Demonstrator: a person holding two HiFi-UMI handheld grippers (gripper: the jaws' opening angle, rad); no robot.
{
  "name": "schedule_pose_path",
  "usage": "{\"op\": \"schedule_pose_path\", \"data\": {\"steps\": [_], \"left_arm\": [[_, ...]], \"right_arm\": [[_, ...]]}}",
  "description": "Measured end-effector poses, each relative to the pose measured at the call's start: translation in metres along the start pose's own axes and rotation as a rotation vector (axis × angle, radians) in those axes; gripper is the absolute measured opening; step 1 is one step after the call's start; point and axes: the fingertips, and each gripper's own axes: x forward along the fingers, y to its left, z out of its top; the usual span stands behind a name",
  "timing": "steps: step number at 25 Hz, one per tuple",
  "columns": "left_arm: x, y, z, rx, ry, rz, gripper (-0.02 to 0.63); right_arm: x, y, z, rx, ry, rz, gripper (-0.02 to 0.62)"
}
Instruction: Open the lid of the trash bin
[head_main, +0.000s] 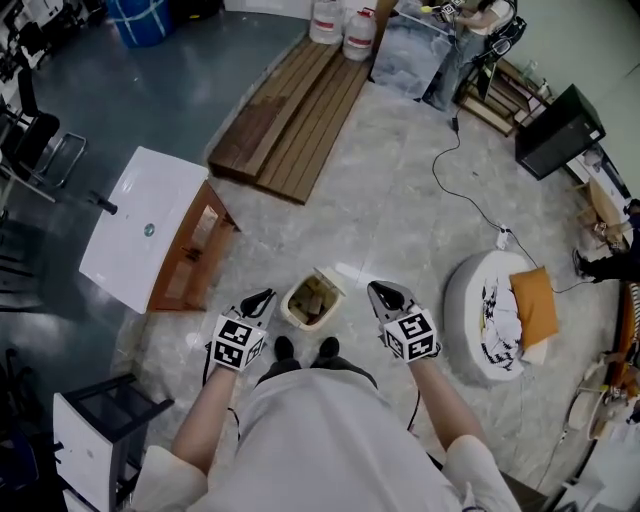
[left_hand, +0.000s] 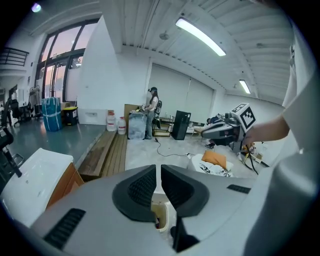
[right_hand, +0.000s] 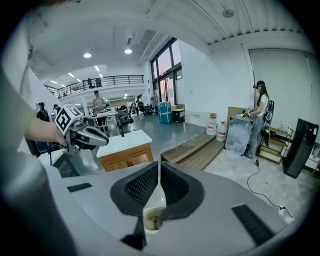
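Observation:
A small cream trash bin (head_main: 312, 302) stands on the floor just ahead of the person's feet. Its top looks open, with brownish contents showing inside, and its lid (head_main: 333, 281) seems tipped up at the far right rim. My left gripper (head_main: 262, 298) hovers just left of the bin and my right gripper (head_main: 382, 292) just right of it; neither touches it. In the left gripper view the jaws (left_hand: 158, 169) stand together with nothing between them, above the bin (left_hand: 161, 218). The right gripper (right_hand: 159, 166) is likewise shut and empty over the bin (right_hand: 152, 220).
A white-topped wooden cabinet (head_main: 140, 232) stands to the left, wooden planks (head_main: 290, 112) lie ahead, and a round white cushion with an orange pillow (head_main: 495, 318) sits to the right. A black cable (head_main: 470, 195) runs across the floor. A black and white unit (head_main: 92, 440) is at lower left.

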Motion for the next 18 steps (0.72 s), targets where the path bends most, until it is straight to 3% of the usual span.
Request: {"op": "schedule_pose_path", "data": {"steps": [18], "left_arm": [[-0.067,0.018,0.077,0.006,-0.219,0.047,0.043]], "right_arm": [[-0.057,-0.004,0.060,-0.031,-0.149,-0.090,0.037]]}}
